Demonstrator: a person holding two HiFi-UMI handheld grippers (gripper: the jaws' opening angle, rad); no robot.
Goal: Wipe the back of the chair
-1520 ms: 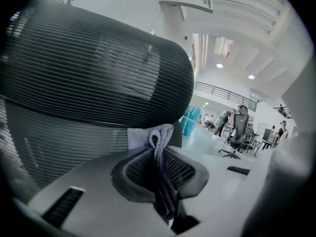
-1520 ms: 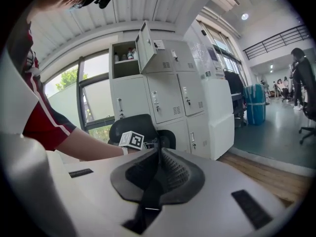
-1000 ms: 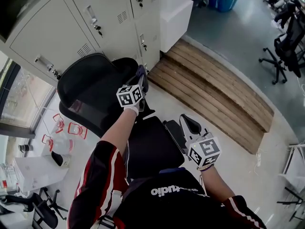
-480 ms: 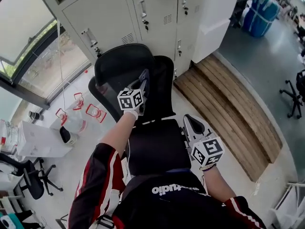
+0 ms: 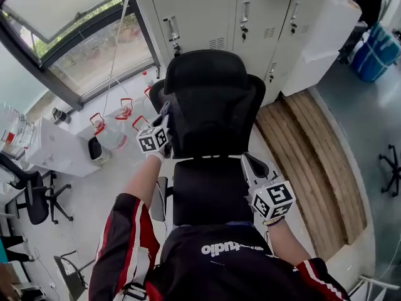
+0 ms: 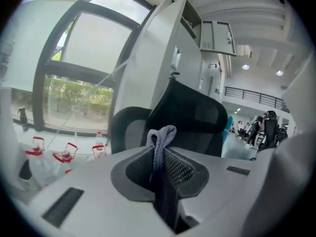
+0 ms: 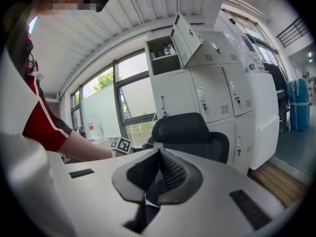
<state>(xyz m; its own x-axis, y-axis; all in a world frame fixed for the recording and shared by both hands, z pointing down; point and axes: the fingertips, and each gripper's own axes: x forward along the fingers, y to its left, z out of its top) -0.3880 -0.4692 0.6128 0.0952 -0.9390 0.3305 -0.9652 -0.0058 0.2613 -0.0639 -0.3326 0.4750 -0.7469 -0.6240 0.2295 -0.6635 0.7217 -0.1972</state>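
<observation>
A black office chair stands in front of me, with its backrest (image 5: 213,115) upright, a headrest (image 5: 207,71) on top and the seat (image 5: 210,190) nearest to me. My left gripper (image 5: 165,110) is at the backrest's left edge, shut on a grey-blue cloth (image 6: 161,138) that sticks up between its jaws. In the left gripper view the backrest (image 6: 195,120) rises just beyond the cloth. My right gripper (image 5: 250,163) hovers over the seat's right side, shut with nothing in it. The right gripper view shows the chair (image 7: 185,132) ahead.
Grey lockers (image 5: 250,14) stand right behind the chair, with a window (image 5: 69,39) to their left. A wooden platform (image 5: 316,152) lies on the right. Plastic bottles with red handles (image 5: 109,127), a white table (image 5: 53,152) and another chair (image 5: 28,193) are on the left.
The chair now faces me squarely in front of the lockers. My left gripper with the cloth has shifted from the backrest's middle to its left edge. The right gripper has stayed put.
</observation>
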